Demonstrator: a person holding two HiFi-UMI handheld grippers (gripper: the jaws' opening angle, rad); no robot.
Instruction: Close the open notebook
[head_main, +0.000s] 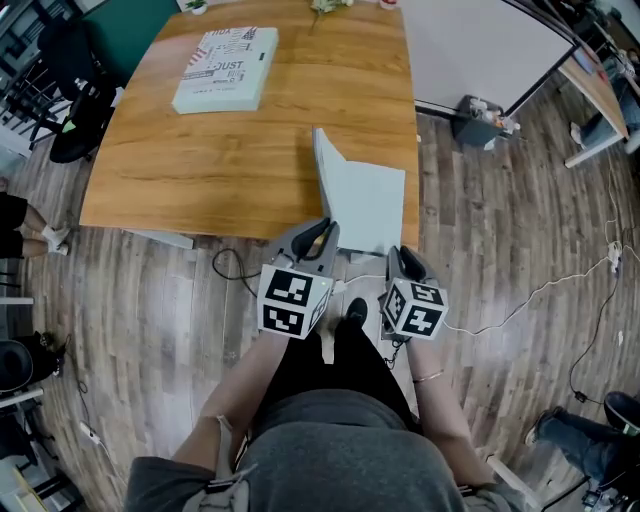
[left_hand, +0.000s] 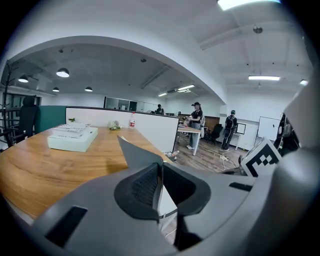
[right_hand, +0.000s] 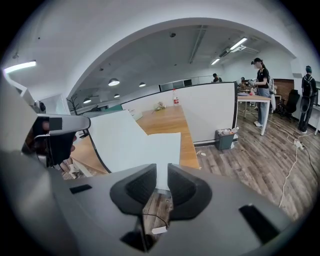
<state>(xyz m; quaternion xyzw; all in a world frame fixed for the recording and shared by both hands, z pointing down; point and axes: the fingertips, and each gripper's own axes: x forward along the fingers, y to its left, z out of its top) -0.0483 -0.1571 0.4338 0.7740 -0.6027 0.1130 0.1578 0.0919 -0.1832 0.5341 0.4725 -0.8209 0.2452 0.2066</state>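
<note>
A pale grey notebook (head_main: 375, 205) lies at the near right corner of the wooden table (head_main: 240, 160). Its left cover (head_main: 324, 170) stands almost upright while the right half lies flat. My left gripper (head_main: 326, 236) is shut on the near edge of that raised cover. In the left gripper view the cover (left_hand: 137, 152) runs straight up from between the pads of the left gripper (left_hand: 161, 172). My right gripper (head_main: 404, 262) hovers just off the table's near edge by the flat half, with its jaws a narrow gap apart and nothing between them. The right gripper view shows the notebook (right_hand: 130, 140) ahead of the right gripper (right_hand: 161, 176).
A thick pale green book (head_main: 225, 68) lies at the table's far left. A white partition (head_main: 480, 45) and a small bin (head_main: 478, 120) stand to the right. Cables (head_main: 540, 295) trail over the wooden floor. Black chairs (head_main: 75, 100) stand at the left, and people stand far off.
</note>
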